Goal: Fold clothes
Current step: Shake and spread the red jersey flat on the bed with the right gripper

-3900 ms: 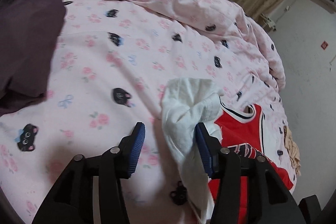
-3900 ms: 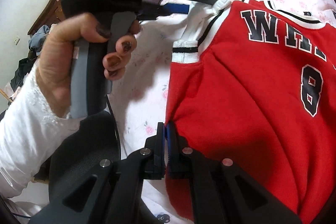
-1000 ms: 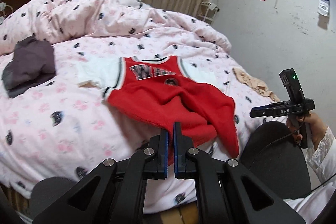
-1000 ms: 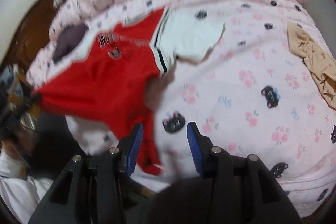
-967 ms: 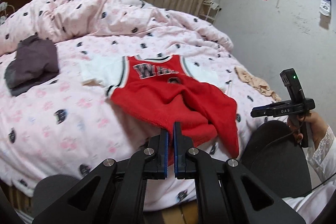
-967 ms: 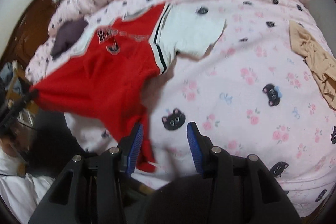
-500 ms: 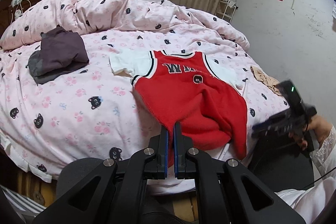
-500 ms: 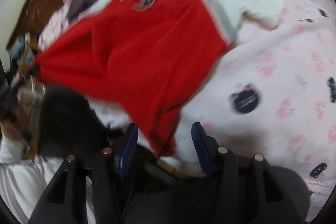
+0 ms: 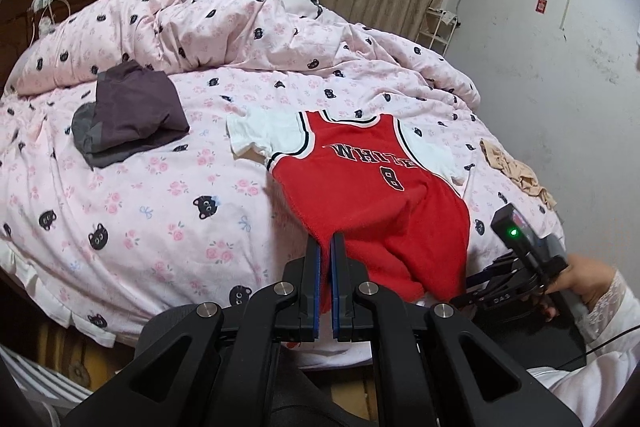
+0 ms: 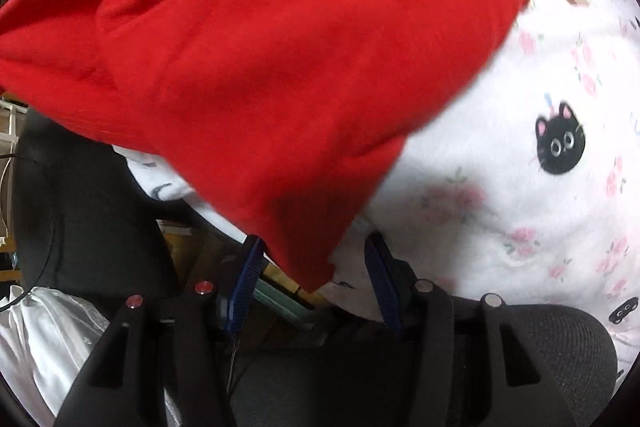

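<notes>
Red jersey spread face-up on the pink bed, neck toward the rumpled duvet, hem hanging off the near edge. Left claw pinched tight on the jersey's near-left hem corner; right claw gaping wide around the near-right hem corner, pads clear of the cloth. Dark folded garment well left of the jersey, beige one off to its right.
</notes>
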